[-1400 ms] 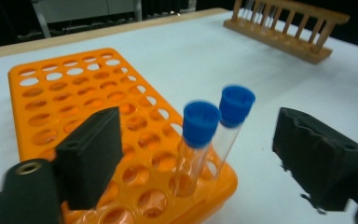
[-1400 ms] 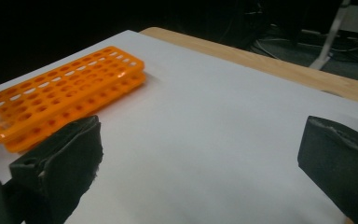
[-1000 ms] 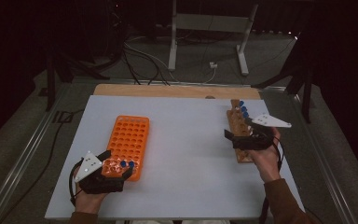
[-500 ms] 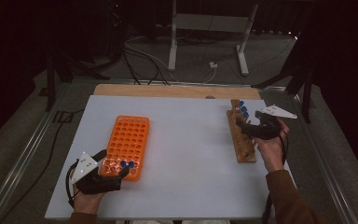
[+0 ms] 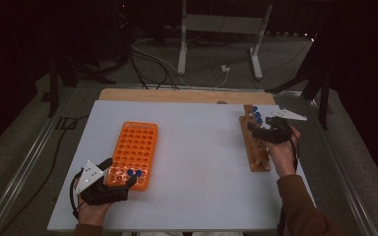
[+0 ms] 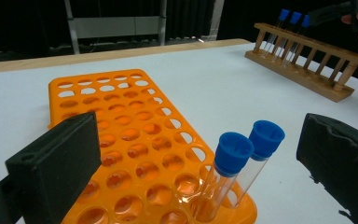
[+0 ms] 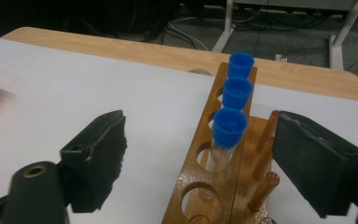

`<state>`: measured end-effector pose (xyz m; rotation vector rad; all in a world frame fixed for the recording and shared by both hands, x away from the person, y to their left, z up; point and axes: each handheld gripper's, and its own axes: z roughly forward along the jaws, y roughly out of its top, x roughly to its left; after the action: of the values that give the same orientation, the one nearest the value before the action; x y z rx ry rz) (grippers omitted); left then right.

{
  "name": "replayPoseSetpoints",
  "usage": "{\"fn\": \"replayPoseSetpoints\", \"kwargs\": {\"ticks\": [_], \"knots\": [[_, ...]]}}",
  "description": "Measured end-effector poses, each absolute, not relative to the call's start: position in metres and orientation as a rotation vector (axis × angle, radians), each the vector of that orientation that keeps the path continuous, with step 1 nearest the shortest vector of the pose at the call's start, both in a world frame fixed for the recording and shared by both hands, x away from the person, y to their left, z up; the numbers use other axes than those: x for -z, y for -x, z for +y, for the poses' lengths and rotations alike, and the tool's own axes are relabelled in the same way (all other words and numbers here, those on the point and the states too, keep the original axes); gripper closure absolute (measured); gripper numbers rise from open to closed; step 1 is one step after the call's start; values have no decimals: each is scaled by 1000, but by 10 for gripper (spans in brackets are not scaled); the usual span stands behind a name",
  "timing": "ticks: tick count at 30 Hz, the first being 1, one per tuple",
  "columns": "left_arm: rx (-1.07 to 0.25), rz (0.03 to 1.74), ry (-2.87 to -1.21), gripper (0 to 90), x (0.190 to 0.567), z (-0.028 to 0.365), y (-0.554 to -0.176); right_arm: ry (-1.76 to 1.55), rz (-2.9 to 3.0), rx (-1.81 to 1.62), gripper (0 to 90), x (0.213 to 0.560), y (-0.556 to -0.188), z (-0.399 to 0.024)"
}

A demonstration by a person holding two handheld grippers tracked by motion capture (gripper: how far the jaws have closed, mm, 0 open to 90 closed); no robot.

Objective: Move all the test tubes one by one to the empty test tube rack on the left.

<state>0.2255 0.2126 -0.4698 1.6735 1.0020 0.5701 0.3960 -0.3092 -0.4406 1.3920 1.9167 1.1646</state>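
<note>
1. I see the white table (image 5: 197,147) as the biggest thing here, with a bare wooden strip along its far edge.
2. The orange rack (image 5: 134,152) lies on the table's left half, its near end just ahead of my left gripper (image 5: 119,176). Two blue-capped tubes (image 6: 233,154) stand side by side in its nearest row, leaning slightly.
3. The wooden rack (image 5: 254,145) runs lengthwise along the table's right side. Three blue-capped tubes (image 7: 228,126) stand in a row in its far holes; the nearer holes are empty.
4. My left gripper sits low at the orange rack's near end. Its jaws stand wide apart, one on each side of the two tubes, touching neither.
5. My right gripper (image 5: 258,130) hangs over the wooden rack, pointing at the nearest of the three tubes. Its jaws have just been closing, yet they are apart, the tube's cap between them with a clear gap on each side, so nothing is gripped.
</note>
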Motion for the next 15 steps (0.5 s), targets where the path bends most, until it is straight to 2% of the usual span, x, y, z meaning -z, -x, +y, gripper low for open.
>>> {"fn": "replayPoseSetpoints", "kwargs": {"ticks": [7, 15], "knots": [[-569, 1005, -1673, 7, 470, 212, -226, -1417, 1914, -1146, 295, 446, -401, -310], [-570, 1002, -1678, 7, 471, 211, -226, -1443, 1920, -1129, 495, 451, -405, -315]]}}
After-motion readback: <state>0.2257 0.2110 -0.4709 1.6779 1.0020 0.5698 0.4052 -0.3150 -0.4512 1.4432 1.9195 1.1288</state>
